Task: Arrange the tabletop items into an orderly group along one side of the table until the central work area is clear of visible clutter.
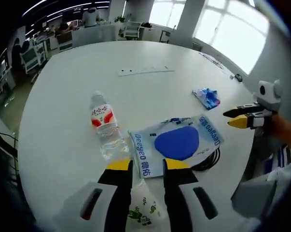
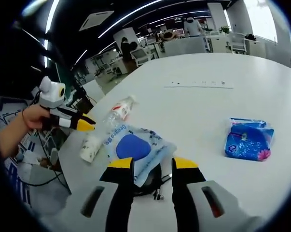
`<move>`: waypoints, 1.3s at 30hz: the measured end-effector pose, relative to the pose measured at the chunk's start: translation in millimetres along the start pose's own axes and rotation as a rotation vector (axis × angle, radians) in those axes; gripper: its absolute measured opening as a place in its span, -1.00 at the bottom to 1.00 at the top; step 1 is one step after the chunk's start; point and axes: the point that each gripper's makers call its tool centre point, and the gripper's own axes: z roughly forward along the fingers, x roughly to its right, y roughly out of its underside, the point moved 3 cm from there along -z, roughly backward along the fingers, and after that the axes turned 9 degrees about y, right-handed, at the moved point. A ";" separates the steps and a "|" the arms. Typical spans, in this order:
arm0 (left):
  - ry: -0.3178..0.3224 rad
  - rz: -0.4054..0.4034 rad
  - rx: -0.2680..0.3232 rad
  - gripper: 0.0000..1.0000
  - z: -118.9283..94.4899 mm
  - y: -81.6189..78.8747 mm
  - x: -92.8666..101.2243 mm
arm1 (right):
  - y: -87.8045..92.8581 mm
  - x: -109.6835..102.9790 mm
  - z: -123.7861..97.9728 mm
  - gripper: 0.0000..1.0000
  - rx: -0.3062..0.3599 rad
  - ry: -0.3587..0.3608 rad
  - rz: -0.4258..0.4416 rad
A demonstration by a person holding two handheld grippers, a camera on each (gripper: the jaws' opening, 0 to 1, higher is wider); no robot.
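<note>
Beyond the white table [image 1: 63,121], an open office shows desks [image 1: 90,35] and chairs [image 1: 131,30]. People [image 2: 191,25] stand or sit far off. Bright windows [image 1: 229,29] line one wall, and strip lights [image 2: 135,14] cross the dark ceiling.

Clear plastic bottle [image 1: 105,129], glossy plastic pouch [image 1: 176,143], shiny blue packet [image 2: 248,138], on the smooth matt white worktop [image 1: 63,116].

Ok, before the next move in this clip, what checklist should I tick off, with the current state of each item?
1. Left gripper open: ok, holding nothing.
2. Right gripper open: ok.
3. Water bottle settled: ok, lying on its side on the table.
4. Blue-and-white packet free to lift: not ok, it lies on a black cable.
5. Centre clear: not ok, blue pouch sits apart.
6. Small white cup contents: cannot tell.
</note>
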 end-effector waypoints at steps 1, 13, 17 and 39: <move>0.003 -0.003 -0.011 -0.55 1.6 1.0 -0.7 | 0.7 0.1 1.2 -0.42 -0.004 0.002 0.001; 0.036 -0.038 -0.115 -0.55 27.6 9.6 -4.3 | 15.8 -6.9 18.8 -0.50 -0.070 -0.006 0.019; 0.031 -0.039 -0.140 -0.55 34.6 11.7 -6.8 | 21.0 -6.0 22.5 -0.52 -0.087 -0.007 0.031; 0.020 -0.097 -0.233 -0.64 58.9 28.9 -20.3 | 36.7 -14.1 34.5 -0.77 -0.143 -0.042 0.090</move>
